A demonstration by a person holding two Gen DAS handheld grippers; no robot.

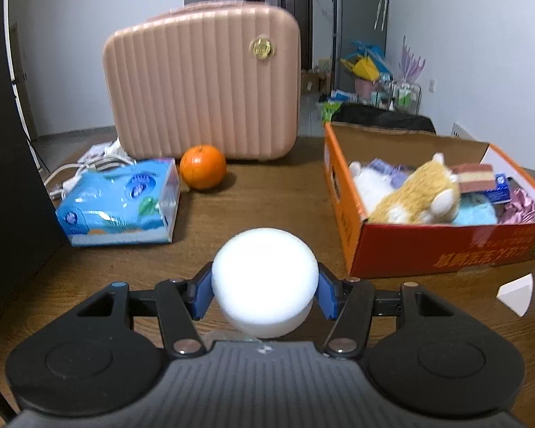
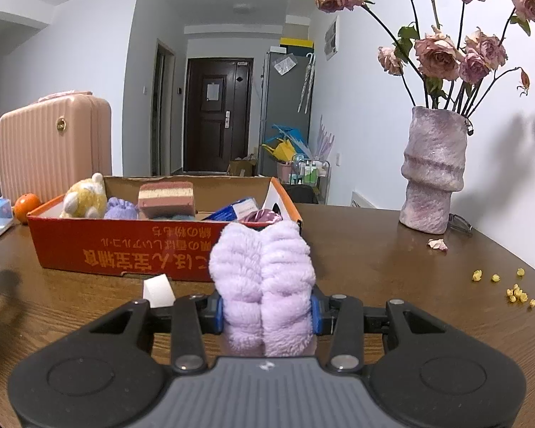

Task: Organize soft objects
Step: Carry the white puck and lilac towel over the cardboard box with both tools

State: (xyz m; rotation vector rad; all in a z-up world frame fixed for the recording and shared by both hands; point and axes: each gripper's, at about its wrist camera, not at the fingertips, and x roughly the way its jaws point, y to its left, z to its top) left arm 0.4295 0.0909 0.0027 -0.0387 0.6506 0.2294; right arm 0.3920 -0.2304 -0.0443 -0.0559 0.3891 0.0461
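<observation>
Now our left gripper (image 1: 264, 294) grasps the foam ball (image 1: 264, 278), our right gripper (image 2: 265, 312) the purple cloth (image 2: 264, 285); the ball may slip before the box (image 1: 428, 246) at two o'clock.

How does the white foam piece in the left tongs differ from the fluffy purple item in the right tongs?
The white foam piece is smooth and rounded, with a flat cut face; the purple plush item is shaggy, ribbed and folded into two lobes. The foam is plain white, the plush pale lilac. The foam looks squat, the plush stands taller. Both are pinched sideways between blue pads above the wooden table, outside the orange box.
</observation>
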